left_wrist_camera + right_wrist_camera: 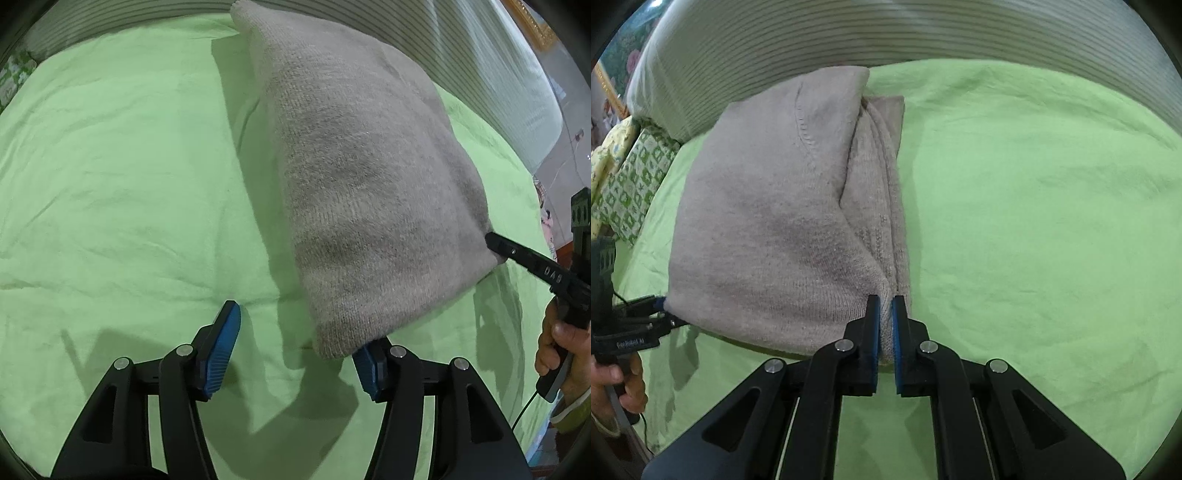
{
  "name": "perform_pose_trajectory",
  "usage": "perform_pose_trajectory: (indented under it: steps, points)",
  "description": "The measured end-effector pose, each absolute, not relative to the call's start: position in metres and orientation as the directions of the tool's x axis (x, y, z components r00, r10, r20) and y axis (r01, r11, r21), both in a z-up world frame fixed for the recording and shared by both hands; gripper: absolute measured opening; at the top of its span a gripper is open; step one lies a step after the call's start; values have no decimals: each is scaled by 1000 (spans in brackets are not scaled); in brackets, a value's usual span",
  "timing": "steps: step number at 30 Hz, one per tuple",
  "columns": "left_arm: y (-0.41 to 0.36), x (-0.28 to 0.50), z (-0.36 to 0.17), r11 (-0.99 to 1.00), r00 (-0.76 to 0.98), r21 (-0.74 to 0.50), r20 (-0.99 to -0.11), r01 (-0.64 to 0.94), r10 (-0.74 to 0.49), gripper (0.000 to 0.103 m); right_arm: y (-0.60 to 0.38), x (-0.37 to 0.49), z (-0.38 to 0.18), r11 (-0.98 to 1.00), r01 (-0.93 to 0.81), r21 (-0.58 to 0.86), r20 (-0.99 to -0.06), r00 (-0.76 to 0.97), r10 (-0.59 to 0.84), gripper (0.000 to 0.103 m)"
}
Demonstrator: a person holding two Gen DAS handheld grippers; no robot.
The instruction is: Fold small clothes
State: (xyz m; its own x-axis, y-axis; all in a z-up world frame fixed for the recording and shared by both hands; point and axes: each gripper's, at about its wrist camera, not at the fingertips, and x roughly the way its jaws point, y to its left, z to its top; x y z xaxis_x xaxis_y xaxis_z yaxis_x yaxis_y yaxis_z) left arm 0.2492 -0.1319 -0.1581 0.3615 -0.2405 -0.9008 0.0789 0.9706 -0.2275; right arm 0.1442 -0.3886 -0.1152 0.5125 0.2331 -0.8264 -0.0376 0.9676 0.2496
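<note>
A grey knit garment point(354, 184) lies folded lengthwise on the green sheet point(110, 184), its near end lifted a little. My left gripper point(295, 354) is open at the garment's near left corner. The cloth's corner drapes over its right finger point(369, 369), while the left finger point(225, 347) stands clear over bare sheet. My right gripper point(885, 317) is shut on the near right corner of the garment point(768, 221), with knit pinched between the blue pads. In the left wrist view the right gripper point(493, 240) bites the cloth's edge. In the right wrist view the left gripper point(665, 314) shows at the far corner.
A striped pillow point(886, 37) runs along the far edge of the green sheet point(1034, 221). A green-and-white patterned cloth point(631, 177) lies at the left. A person's hand point(561, 343) holds the right gripper's handle, and another hand point(613, 380) holds the left one.
</note>
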Motion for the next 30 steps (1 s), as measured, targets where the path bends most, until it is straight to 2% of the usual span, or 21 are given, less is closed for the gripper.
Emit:
perform_pose_trajectory:
  steps: [1, 2, 4, 6, 12, 14, 17, 22, 28, 30]
  points:
    - [-132, 249, -157, 969, 357, -233, -901, 78, -245, 59, -390, 145, -112, 964, -31, 266, -823, 514, 243, 9]
    - [-131, 248, -156, 968, 351, -240, -902, 79, -252, 59, -391, 144, -106, 961, -19, 274, -817, 523, 243, 14]
    - [-129, 245, -155, 964, 341, -253, -902, 84, -266, 60, -395, 142, -98, 960, 3, 279, -809, 540, 233, 27]
    - [-127, 240, -152, 958, 328, -273, -900, 85, -285, 62, -401, 143, -88, 950, 41, 308, -787, 572, 230, 47]
    - [-113, 222, -132, 917, 363, -396, -849, 42, -383, 67, -402, 164, -72, 914, 43, 404, -714, 638, 286, 63]
    - [-110, 229, -121, 900, 396, -435, -822, 26, -409, 74, -393, 177, -72, 917, 18, 399, -714, 633, 299, 65]
    - [-108, 242, -111, 883, 431, -470, -795, 6, -427, 78, -383, 197, -74, 921, -12, 389, -712, 630, 309, 67]
    - [-106, 278, -104, 862, 443, -505, -783, -43, -437, 79, -370, 234, -78, 936, -36, 350, -735, 609, 298, 72]
    - [-117, 306, -110, 866, 448, -496, -789, -61, -420, 80, -359, 266, -106, 988, -86, 129, -818, 553, 155, 72]
    - [-117, 312, -114, 864, 447, -498, -789, -67, -421, 80, -374, 270, -111, 986, -50, 160, -819, 550, 161, 72]
